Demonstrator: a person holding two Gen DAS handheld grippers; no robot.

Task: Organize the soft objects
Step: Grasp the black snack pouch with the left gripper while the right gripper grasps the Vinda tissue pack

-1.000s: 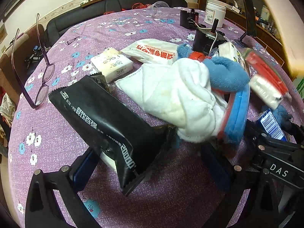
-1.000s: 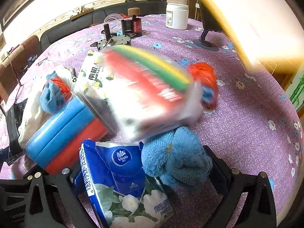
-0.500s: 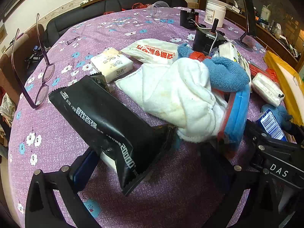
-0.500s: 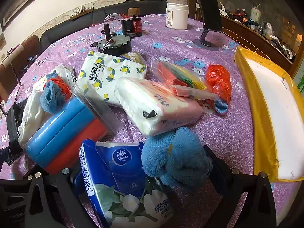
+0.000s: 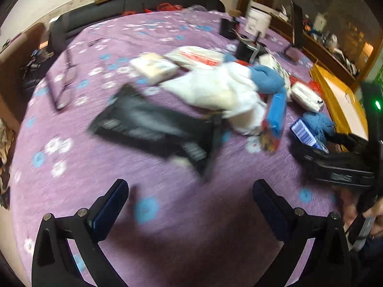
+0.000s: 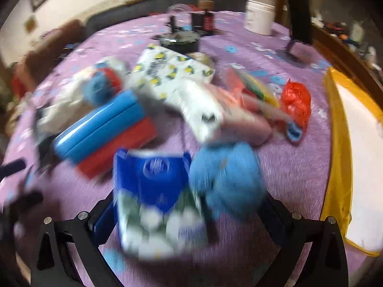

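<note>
My left gripper [image 5: 189, 210] is open and holds nothing; purple cloth shows between its fingers. Ahead of it lies a blurred black packet [image 5: 153, 129], then a white towel [image 5: 220, 91], a blue cloth [image 5: 265, 79] and a blue-and-red roll pack [image 5: 275, 112]. My right gripper [image 6: 189, 217] is open, its fingers wide apart. A blue tissue pack [image 6: 155, 191] and a blue fluffy cloth [image 6: 225, 177] lie between and just beyond its fingers. That gripper also shows in the left wrist view, as the right gripper [image 5: 335, 162] at the right edge.
A yellow-rimmed tray [image 6: 340, 143] lies at the right table edge. Behind the pile are a white lemon-print pack [image 6: 172, 71], a red bag [image 6: 294, 100], a black stand [image 6: 296, 24] and a white tub [image 6: 258, 19]. Glasses [image 5: 64, 83] lie left. A hand [image 5: 359, 215] shows at lower right.
My left gripper has pulled back; the black packet that sat between its fingers now lies ahead on the cloth. The right view has shifted and blurred, and the tissue pack and blue cloth sit farther forward.
</note>
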